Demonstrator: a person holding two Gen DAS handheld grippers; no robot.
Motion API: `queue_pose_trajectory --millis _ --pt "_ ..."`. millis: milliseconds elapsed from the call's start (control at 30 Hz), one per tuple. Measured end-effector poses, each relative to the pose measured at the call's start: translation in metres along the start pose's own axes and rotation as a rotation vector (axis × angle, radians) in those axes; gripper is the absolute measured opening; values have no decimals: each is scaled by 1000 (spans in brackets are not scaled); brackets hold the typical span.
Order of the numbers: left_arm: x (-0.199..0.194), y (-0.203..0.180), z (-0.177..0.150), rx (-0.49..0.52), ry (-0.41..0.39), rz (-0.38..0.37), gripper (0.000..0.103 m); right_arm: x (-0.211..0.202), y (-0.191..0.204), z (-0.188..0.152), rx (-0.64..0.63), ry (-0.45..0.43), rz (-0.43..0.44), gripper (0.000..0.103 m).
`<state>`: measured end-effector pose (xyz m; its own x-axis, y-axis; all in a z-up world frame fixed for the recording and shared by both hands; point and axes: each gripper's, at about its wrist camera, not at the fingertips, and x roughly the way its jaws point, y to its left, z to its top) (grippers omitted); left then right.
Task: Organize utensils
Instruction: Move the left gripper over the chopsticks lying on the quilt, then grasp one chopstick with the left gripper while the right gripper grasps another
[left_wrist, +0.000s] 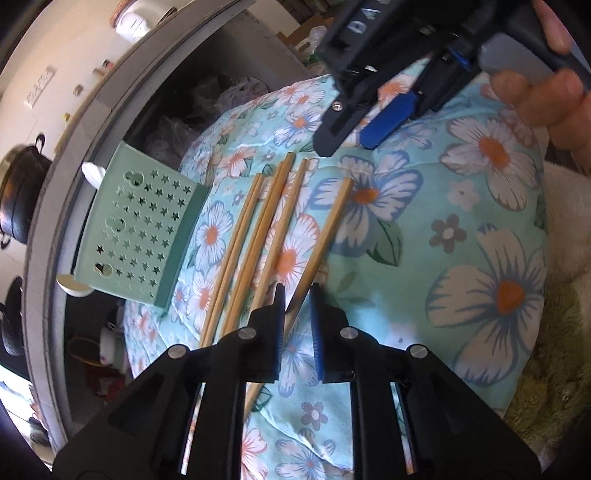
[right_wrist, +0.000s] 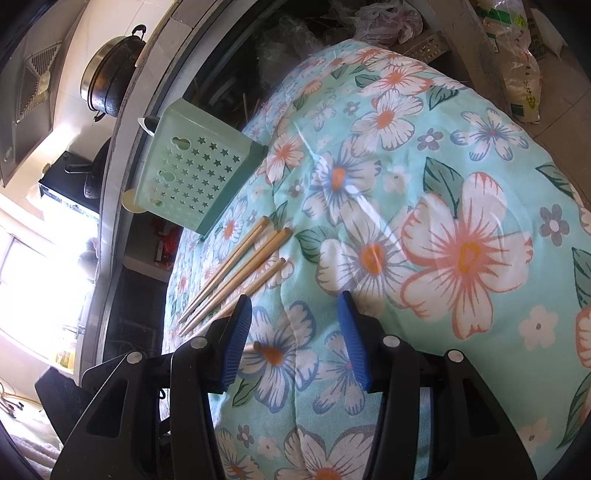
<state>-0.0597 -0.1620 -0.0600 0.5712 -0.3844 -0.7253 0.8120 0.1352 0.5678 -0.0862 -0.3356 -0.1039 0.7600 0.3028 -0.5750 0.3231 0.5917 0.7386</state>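
Five wooden chopsticks (left_wrist: 258, 236) lie side by side on the flowered quilt (left_wrist: 461, 229), just beside the green star-holed holder (left_wrist: 136, 225), which lies tipped over at the quilt's edge next to a grey curved rim (left_wrist: 55, 206). Away from the holder, the quilt is bare and wide.

The left gripper (left_wrist: 297, 295) points steeply down; its jaws stand narrowly apart around the chopstick farthest from the holder (left_wrist: 325, 236), pads not visibly pressing it. The right gripper (right_wrist: 293, 306) hovers beyond the chopsticks' far ends, half open, holding nothing; a hand (left_wrist: 539, 85) grips its handle.
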Motion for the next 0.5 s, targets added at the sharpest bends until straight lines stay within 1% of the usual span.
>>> queue_pose_trajectory --millis 167,433,500 --pt "0 10 5 -67 -15 -66 14 2 2 1 3 1 23 59" --pt "5 16 13 -117 -27 -157 17 6 6 4 14 0 58 71" --pt "6 17 15 -128 -30 -177 19 6 6 5 16 -1 66 74"
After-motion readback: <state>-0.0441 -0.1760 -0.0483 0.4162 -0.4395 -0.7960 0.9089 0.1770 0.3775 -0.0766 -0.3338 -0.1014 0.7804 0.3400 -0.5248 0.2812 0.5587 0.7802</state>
